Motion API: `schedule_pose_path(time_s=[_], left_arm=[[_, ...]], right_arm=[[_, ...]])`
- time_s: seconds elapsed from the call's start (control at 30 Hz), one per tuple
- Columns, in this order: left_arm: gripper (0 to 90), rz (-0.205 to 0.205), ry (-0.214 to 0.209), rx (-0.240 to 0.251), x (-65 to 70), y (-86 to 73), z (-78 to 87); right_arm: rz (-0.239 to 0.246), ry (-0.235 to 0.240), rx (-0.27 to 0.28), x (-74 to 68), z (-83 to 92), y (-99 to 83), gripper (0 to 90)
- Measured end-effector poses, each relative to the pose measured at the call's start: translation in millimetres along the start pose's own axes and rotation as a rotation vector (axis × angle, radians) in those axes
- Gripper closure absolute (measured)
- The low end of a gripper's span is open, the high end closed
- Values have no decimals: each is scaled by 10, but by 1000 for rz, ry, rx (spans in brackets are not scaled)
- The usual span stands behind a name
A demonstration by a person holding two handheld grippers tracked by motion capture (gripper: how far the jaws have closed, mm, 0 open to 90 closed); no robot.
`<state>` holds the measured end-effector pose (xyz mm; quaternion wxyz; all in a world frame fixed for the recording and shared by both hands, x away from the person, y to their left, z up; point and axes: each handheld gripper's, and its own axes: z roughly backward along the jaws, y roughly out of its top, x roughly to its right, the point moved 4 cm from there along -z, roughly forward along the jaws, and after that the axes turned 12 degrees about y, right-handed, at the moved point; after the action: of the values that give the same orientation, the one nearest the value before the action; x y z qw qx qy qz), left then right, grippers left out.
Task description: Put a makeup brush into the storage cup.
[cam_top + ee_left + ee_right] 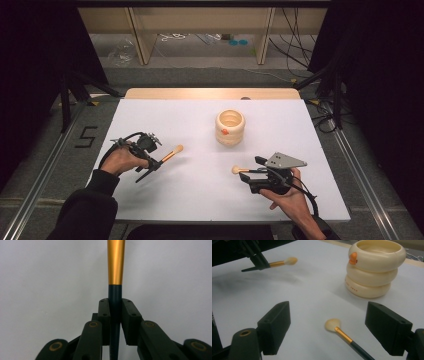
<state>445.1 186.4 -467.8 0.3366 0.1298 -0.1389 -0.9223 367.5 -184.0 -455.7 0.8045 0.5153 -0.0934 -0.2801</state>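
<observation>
So the white bench [200, 185] takes up most of the scene, with a cream ringed pot [230, 127] standing upright toward the back middle, orange duck bit on its side. The left gripper [161, 161] is over the left half, jaws clamped tight on the dark handle of a makeup brush [172, 153], which sticks straight out past the jaw tips, bristles aimed roughly toward the pot. The right gripper [327, 327] sits near the front right, jaws wide apart. A second brush [342, 333] lies flat on the bench in the gap between them, touching neither jaw, bristles pointing away from the gripper.
</observation>
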Motion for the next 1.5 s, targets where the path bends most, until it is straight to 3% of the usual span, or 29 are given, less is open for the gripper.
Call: schedule_pose_path(time_s=[0.1, 0.17, 0.23, 0.37, 0.47, 0.5, 0.53, 0.67, 0.83, 1.03, 1.1, 1.4, 1.43, 1.5], left_arm=[[785, 13, 6, 40, 6, 29, 37], [785, 79, 4, 101, 34, 63, 50], [785, 83, 14, 138, 0, 85, 86], [785, 114, -11, 222, 0, 132, 148], [785, 175, -27, 310, 49, 191, 173], [785, 174, -30, 329, 63, 203, 193], [785, 168, -43, 351, 79, 216, 206], [785, 241, -84, 441, 170, 282, 241], [784, 268, -116, 528, 251, 337, 313], [784, 266, -175, 564, 408, 359, 345], [784, 262, -184, 571, 445, 368, 350], [785, 252, -230, 610, 639, 447, 411], [785, 245, -236, 611, 667, 455, 417], [784, 226, -250, 610, 719, 470, 425]], right_arm=[[-2, -6, -4, -4, 3, 2, 214], [-3, 5, -2, -5, -8, 0, 214], [0, 4, 0, -1, -11, 3, 214], [-7, 4, 9, 6, -34, 13, 216], [-7, 13, 16, 12, -61, 32, 217], [-3, 11, 9, 13, -60, 42, 220], [2, 7, 33, 17, -75, 76, 223], [-9, 11, 70, 37, -81, 137, 233], [-37, 45, 136, 4, -147, 258, 244], [-47, 83, 181, -69, -298, 386, 271], [-66, 136, 193, -107, -361, 420, 300], [-66, 184, 198, -167, -555, 512, 317], [-53, 176, 217, -159, -575, 531, 324], [-60, 189, 204, -181, -588, 556, 342]])
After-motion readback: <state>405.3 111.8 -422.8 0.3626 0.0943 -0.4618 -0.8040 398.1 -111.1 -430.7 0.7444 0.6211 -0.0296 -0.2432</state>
